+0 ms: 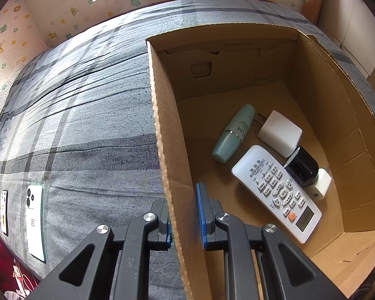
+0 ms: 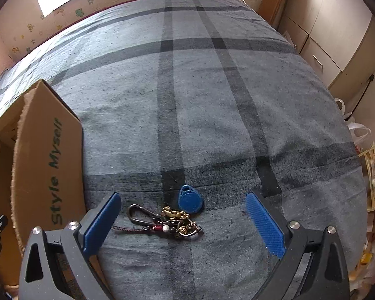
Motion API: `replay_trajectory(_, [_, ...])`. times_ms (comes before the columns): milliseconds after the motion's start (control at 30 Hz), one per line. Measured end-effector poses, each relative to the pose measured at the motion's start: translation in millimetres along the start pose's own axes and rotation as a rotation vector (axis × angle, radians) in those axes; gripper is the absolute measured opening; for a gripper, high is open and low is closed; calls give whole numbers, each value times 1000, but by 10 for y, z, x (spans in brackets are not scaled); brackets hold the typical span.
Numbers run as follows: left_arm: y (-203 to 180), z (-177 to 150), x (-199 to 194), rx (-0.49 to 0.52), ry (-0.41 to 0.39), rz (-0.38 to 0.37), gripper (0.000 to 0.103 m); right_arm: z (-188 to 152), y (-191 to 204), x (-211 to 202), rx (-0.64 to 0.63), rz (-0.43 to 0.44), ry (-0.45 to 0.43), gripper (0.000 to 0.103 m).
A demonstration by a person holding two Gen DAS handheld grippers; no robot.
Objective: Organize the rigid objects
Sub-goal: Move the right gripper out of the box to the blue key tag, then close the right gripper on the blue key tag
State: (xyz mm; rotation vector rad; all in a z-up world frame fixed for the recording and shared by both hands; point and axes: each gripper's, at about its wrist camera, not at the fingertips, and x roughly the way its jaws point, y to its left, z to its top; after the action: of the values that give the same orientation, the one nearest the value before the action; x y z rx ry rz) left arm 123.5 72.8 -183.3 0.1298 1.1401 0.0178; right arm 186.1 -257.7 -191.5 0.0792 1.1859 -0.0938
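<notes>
Blue-tagged keychain (image 2: 173,218) lies between the spread pads of the right hand-held gripper (image 2: 185,225).

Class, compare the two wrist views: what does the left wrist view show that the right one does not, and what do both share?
Only the left wrist view shows the box's inside: remote control, green bottle, white charger and a black item on a white adapter, plus two phones on the bedspread, and the left tongs shut on the box wall. Only the right wrist view shows the open right tongs over a keychain with blue fob. Both show the cardboard box and plaid bedspread.
</notes>
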Motion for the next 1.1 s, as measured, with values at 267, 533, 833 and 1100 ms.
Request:
replay_trajectory(267, [-11, 14, 3, 3, 2, 3, 17, 5, -120, 456, 42, -35, 67, 102])
replay_trajectory(533, [-21, 17, 6, 4, 3, 4, 17, -22, -150, 746, 53, -54, 104, 101])
replay_trajectory(833, [-19, 18, 5, 3, 3, 4, 17, 73, -102, 792, 59, -61, 101, 87])
replay_trajectory(1100, [-28, 13, -7, 3, 1, 6, 17, 85, -86, 582, 36, -46, 90, 18])
